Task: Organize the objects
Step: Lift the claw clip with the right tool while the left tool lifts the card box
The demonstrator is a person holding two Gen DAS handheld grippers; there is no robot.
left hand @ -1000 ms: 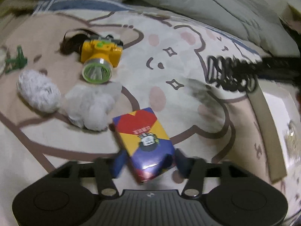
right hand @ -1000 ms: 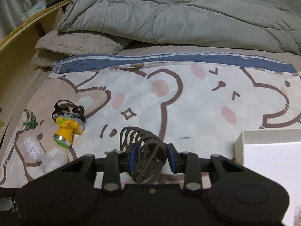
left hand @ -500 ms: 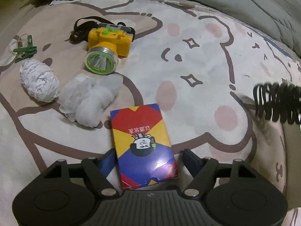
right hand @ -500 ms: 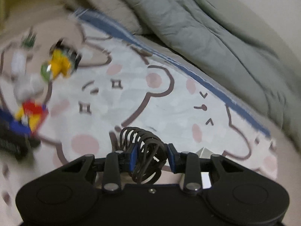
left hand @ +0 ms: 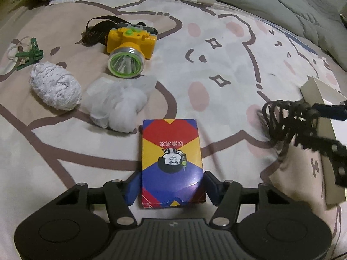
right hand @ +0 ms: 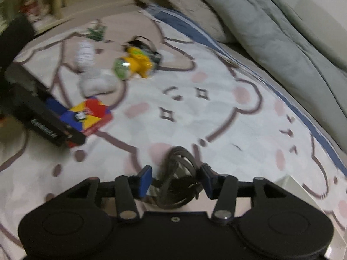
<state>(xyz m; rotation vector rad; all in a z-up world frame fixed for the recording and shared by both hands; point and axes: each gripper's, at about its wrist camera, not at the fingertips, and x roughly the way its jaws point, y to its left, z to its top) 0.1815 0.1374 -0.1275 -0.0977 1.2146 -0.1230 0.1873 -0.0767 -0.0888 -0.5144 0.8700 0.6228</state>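
Observation:
A red, yellow and blue card box point(left hand: 172, 162) lies on the bedsheet between the pads of my left gripper point(left hand: 171, 186), whose jaws stand apart around it. It also shows in the right wrist view point(right hand: 89, 116). My right gripper point(right hand: 175, 178) has its jaws spread, with a dark coiled hair tie point(right hand: 177, 186) between them; the coil looks loose. That coil and gripper show at the right of the left wrist view point(left hand: 284, 121), beside a white box point(left hand: 325, 112).
A yellow headlamp point(left hand: 129, 49), a white yarn ball point(left hand: 55, 88), a white mesh puff point(left hand: 117, 106) and a green clip point(left hand: 30, 54) lie on the bear-print sheet. A grey duvet point(right hand: 282, 32) is heaped at the back.
My right gripper's jaws have spread wider around the hair tie and it has swung toward the white box. My left gripper has opened around the card box, which now lies flat.

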